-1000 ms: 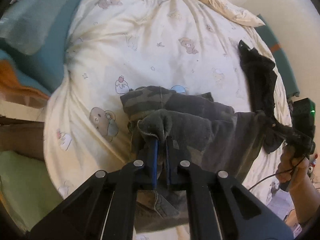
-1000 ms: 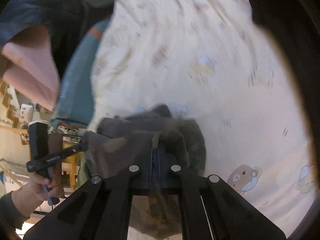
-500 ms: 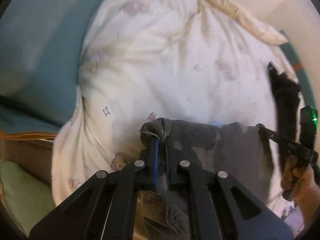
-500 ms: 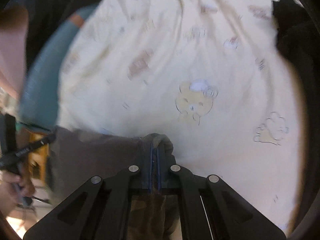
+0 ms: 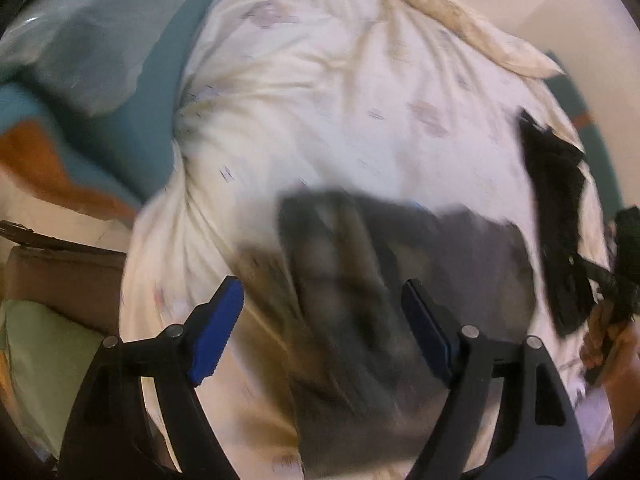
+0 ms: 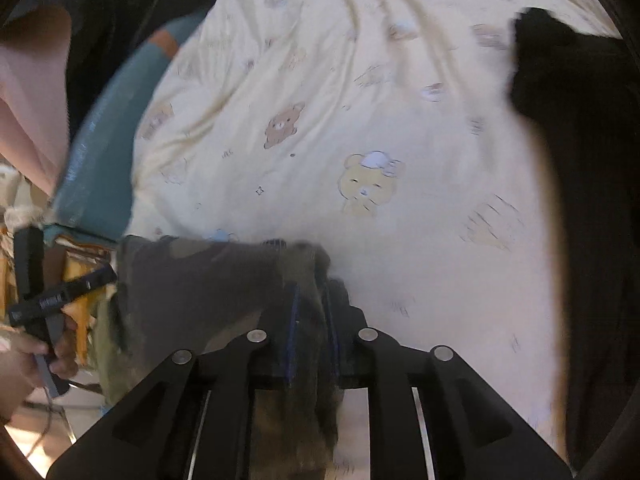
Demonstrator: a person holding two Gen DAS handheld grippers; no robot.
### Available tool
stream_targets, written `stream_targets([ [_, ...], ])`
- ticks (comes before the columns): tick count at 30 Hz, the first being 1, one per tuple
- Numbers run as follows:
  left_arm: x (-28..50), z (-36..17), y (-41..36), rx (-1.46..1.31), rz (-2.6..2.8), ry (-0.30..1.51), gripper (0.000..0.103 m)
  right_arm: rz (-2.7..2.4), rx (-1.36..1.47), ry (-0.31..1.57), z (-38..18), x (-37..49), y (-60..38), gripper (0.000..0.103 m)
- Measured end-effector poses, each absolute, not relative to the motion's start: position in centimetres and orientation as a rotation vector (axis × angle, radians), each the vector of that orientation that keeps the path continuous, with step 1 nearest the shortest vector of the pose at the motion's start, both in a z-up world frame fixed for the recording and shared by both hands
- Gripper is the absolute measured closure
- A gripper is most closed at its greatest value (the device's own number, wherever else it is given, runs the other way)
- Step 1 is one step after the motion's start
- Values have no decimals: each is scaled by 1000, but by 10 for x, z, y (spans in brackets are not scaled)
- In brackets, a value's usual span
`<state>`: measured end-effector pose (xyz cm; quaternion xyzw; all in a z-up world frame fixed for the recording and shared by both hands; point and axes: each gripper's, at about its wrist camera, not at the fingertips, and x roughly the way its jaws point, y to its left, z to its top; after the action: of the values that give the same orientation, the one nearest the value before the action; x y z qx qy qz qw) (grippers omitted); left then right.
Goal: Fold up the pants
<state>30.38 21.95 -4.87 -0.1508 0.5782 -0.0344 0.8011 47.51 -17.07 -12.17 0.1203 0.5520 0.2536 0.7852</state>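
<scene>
**Letting go of the folded camouflage pants on the bed**

Starting at the left, the left gripper (image 5: 320,328) has its blue-padded jaws spread wide and opening further; the camouflage pants (image 5: 400,280) lie under and just ahead of the gap, but neither pad presses on the cloth. The left wrist view is smeared by motion, so the exact edge of the fabric is hard to place. The pants rest as a dark bundle on the cream bear-print duvet (image 5: 340,100), its long axis running across from the left gripper toward the right one.

At the right end of the bundle, the right gripper (image 6: 310,308) has its jaws only slightly apart and opening, with a ridge of the pants standing between them; whether the pads press on it cannot be told for sure, though the cloth looks loosely held at most. Judged from this, the fold has been laid down and both ends are being released, and the right hand is the nearer one to any edge that needs tidying.

Beyond the right gripper a black garment (image 6: 580,160) lies on the duvet, near but apart from the pants, and could be snagged by a sweep to that side. A teal bedsheet (image 5: 160,120) shows at the duvet's left margin.
</scene>
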Motion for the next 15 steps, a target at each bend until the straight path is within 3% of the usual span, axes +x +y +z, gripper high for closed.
stream_targets([
  [1,289,-42,216,-336,-80,1219,24,547,283,1178,-116,462,-180,77],
  [3,253,-36,212,-388,-68,1191,18,545,371,1175,-115,429,-195,40],
  [4,234,-36,210,-430,-58,1183,17,555,420,1182,-117,415,-199,35],
  [10,139,-79,169,-707,-11,1230,16,699,819,1353,-187,300,-181,34],
  [15,120,-110,137,-771,-31,1190,16,665,1037,1418,-244,260,-157,33],
])
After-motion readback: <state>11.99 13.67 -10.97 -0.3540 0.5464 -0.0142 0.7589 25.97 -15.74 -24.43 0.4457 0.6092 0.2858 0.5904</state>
